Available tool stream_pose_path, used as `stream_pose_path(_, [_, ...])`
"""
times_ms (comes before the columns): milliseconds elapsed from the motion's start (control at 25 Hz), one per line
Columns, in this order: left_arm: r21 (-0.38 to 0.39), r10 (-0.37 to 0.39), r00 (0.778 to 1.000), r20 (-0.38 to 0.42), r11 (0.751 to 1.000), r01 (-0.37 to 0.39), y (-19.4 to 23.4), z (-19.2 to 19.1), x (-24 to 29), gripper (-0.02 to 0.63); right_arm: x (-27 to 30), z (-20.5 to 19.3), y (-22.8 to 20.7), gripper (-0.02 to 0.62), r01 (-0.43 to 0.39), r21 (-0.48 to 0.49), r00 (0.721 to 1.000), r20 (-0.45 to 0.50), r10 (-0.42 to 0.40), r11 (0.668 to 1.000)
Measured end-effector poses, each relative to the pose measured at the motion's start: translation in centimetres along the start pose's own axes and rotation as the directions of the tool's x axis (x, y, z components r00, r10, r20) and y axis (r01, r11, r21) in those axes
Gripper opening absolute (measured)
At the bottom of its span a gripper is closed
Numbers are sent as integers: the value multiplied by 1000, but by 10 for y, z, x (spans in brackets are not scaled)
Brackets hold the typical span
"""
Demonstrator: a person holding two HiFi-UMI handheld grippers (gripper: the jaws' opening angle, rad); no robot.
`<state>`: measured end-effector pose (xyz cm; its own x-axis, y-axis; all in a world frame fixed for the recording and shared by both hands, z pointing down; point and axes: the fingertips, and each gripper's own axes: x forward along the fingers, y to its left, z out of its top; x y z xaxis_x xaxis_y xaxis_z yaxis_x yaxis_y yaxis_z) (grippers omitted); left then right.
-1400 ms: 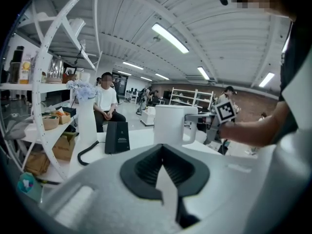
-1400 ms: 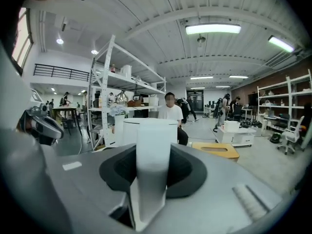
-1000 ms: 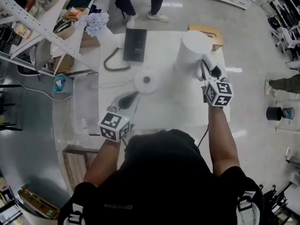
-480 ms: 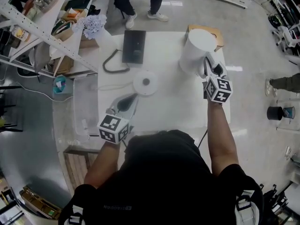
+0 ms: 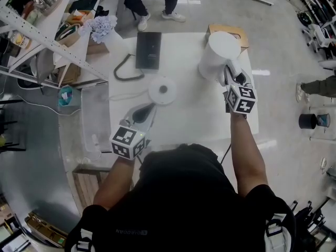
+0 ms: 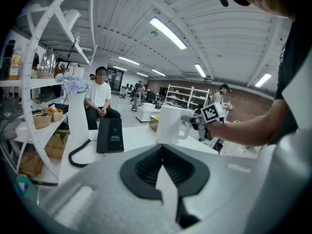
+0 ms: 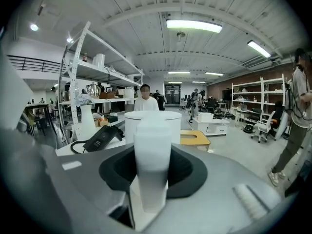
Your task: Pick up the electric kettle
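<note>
White surface (image 5: 189,119) carries everything. Electric kettle (image 5: 218,51), also white, stands upright at the far right corner, well to the right of the round base (image 5: 163,90). Cannot tell whether its bottom clears the surface. Handle (image 7: 152,150) faces the near side, long axis upright. Right gripper (image 5: 231,81) sits just on the near side of the kettle body, clamped across that handle, which fills the gap between its jaws. Left gripper (image 5: 140,114) is at near left, well apart from the kettle, jaws parted with nothing between. Judgement: the lift belongs to the right hand, straight up, handle kept vertical.
</note>
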<state>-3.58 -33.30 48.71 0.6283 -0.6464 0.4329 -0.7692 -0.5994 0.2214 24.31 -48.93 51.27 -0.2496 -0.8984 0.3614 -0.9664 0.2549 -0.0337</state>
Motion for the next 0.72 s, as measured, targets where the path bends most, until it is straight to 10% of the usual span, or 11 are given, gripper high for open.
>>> stream_pose_path(720, [24, -23, 1000, 12, 999, 23, -8, -4, -22, 3, -14, -28, 7, 137, 1, 3, 997, -71, -1, 1000])
